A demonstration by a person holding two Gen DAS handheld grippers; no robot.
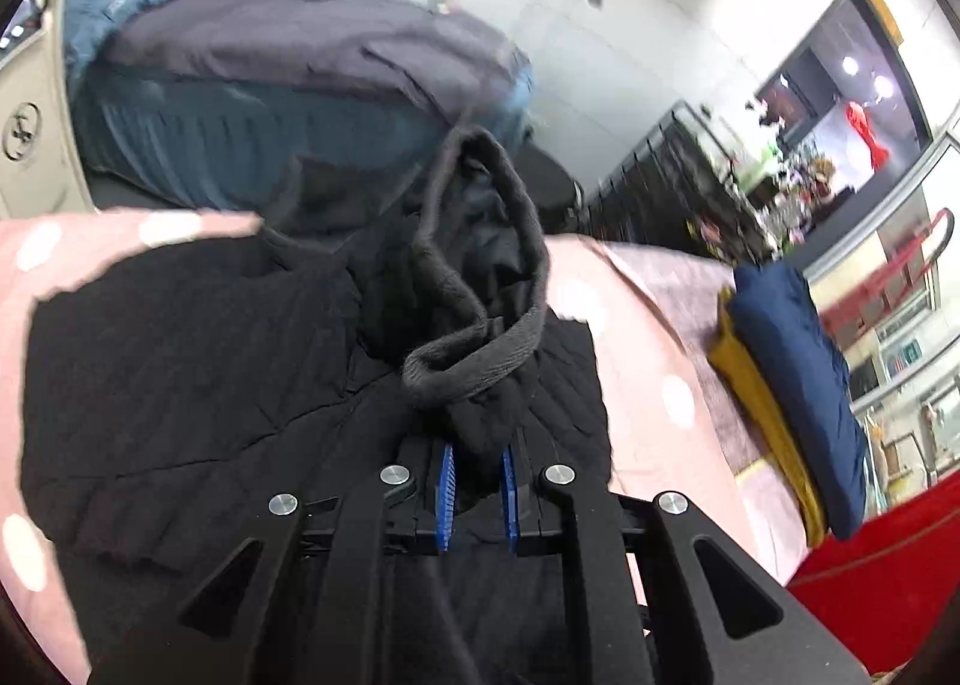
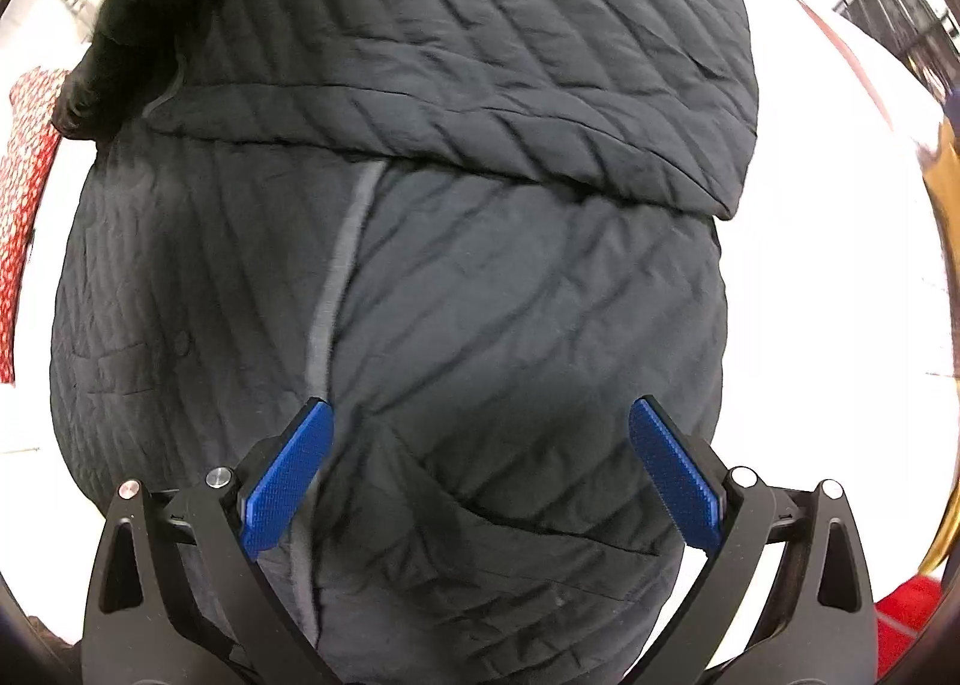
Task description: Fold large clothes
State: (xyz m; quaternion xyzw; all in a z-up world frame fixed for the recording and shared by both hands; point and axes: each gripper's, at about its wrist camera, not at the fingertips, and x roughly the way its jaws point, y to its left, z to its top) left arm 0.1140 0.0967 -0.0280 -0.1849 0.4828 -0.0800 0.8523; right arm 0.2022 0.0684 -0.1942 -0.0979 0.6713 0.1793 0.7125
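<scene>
My left wrist camera sits just behind my left tool and looks forward, low over the pink dotted bed cover, across the black quilted jacket toward the far pile of clothes and the room beyond on the right. My right wrist camera rides behind my right tool and faces down, very near the jacket, which fills nearly its whole frame. Both views share that jacket.
</scene>
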